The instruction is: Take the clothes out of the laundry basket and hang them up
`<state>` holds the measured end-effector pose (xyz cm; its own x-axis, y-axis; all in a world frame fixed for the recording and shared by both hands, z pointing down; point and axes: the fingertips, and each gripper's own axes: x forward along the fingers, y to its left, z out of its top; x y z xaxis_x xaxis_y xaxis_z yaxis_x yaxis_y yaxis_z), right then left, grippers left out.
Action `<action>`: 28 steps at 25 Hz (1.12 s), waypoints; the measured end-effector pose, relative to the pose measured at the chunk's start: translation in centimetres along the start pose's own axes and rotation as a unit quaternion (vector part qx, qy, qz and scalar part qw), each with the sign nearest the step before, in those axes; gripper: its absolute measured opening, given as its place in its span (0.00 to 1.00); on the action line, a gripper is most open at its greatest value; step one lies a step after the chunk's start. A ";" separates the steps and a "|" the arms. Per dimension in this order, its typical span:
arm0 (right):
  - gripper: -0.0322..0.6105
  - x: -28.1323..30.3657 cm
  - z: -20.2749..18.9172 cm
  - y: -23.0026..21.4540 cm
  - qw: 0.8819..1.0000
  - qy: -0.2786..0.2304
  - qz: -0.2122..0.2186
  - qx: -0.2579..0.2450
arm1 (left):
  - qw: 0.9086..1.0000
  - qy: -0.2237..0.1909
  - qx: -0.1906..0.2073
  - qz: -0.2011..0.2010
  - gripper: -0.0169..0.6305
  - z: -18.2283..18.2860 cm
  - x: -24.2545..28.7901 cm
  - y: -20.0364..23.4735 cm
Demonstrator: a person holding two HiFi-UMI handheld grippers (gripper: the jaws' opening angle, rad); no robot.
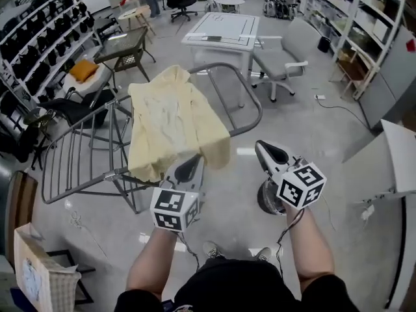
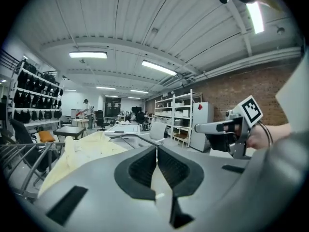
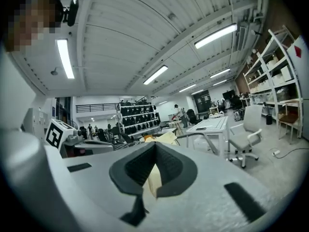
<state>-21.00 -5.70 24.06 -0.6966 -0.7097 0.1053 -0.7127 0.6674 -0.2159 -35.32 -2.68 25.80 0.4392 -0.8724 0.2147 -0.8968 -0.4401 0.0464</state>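
2 grippers are counted: 1 left gripper (image 1: 195, 162) and 1 right gripper (image 1: 261, 147). 1 yellow garment (image 1: 170, 119) and 1 metal drying rack (image 1: 71, 168) are seen. 1 white table (image 1: 221, 30) and 1 grey office chair (image 1: 276, 60) are counted beyond.

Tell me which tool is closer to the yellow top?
The left tool: its tip is at the lower edge of the yellow top, while the right tool stands clear of it.
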 end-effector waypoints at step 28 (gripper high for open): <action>0.06 -29.6 -4.5 -25.6 0.992 -0.001 -0.111 0.065 | 0.993 0.048 0.012 -0.104 0.05 -3.6 16.0 -34.8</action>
<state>17.50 -0.71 30.87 -0.5228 -0.8368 0.1624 -0.8322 0.4597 -0.3100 2.70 -0.60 31.11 0.6070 -0.7377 0.2954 -0.7847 -0.6152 0.0761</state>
